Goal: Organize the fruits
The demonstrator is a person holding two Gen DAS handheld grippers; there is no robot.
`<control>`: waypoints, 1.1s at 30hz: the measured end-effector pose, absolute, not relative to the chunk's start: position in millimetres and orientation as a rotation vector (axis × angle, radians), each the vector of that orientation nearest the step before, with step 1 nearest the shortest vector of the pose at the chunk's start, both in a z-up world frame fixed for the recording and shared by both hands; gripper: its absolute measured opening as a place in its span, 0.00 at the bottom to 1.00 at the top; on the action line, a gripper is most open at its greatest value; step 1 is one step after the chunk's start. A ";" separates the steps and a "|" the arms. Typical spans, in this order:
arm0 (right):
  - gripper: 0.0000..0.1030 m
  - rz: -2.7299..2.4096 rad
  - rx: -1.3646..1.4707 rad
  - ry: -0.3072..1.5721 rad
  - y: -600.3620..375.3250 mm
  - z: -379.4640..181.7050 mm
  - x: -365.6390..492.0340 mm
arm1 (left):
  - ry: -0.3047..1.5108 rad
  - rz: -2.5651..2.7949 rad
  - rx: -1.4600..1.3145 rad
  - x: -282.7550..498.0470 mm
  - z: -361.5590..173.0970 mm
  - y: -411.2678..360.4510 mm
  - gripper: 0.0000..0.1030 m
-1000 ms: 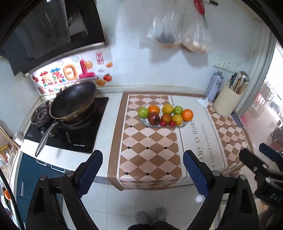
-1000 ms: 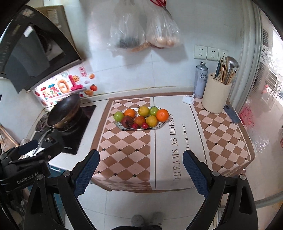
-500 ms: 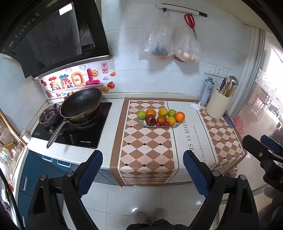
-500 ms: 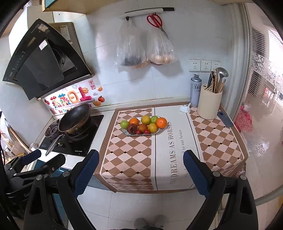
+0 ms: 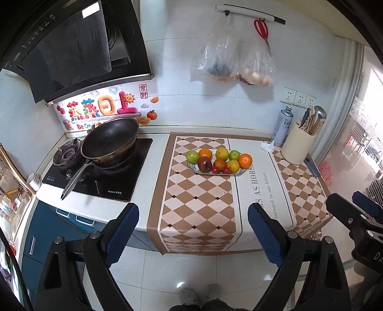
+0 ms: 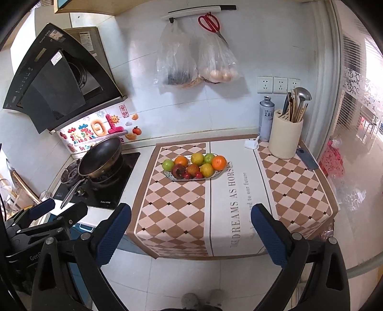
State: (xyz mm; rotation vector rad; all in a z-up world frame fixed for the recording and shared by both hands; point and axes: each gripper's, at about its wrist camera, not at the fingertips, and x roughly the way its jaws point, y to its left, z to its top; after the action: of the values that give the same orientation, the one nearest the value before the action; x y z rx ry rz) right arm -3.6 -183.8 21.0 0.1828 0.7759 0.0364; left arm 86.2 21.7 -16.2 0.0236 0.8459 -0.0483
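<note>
I see bright, even daylight from the window (image 5: 366, 134) at right | it's blown out white | floor tile (image 5: 182, 284) glare | strong fisheye bending, black corners | focus sharp in both views.

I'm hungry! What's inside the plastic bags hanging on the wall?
The right bag holds pale round eggs at its bottom. The left bag holds something dark; the crinkled plastic blurs it, so I cannot tell what.

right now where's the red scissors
The red scissors hang from the wall rail above the counter, top centre in both views, just over the right-hand plastic bag of eggs.
</note>
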 end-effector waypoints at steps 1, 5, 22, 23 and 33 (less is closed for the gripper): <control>0.99 0.028 0.175 0.772 -183.5 19.0 2.6 | 0.844 -0.038 0.033 93.2 -18.2 20.6 0.93; 0.99 0.005 0.175 0.777 -188.9 9.1 37.5 | 0.846 -0.015 0.046 123.3 -28.6 19.2 1.00; 0.99 -0.036 0.106 0.891 -192.2 -54.4 163.2 | 0.941 0.037 0.082 223.4 -82.1 11.0 1.00; 0.99 -0.034 0.106 0.894 -191.8 -56.7 164.9 | 0.943 0.038 0.080 225.4 -83.2 10.7 1.00; 0.99 -0.028 0.109 0.908 -187.8 -65.7 167.4 | 0.961 0.044 0.073 231.5 -90.6 12.6 1.00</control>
State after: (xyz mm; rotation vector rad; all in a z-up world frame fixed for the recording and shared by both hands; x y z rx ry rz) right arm 167.4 -187.8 -65.7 0.1092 0.9080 -0.0285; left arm 231.5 12.6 -90.6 0.0727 0.9613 0.0437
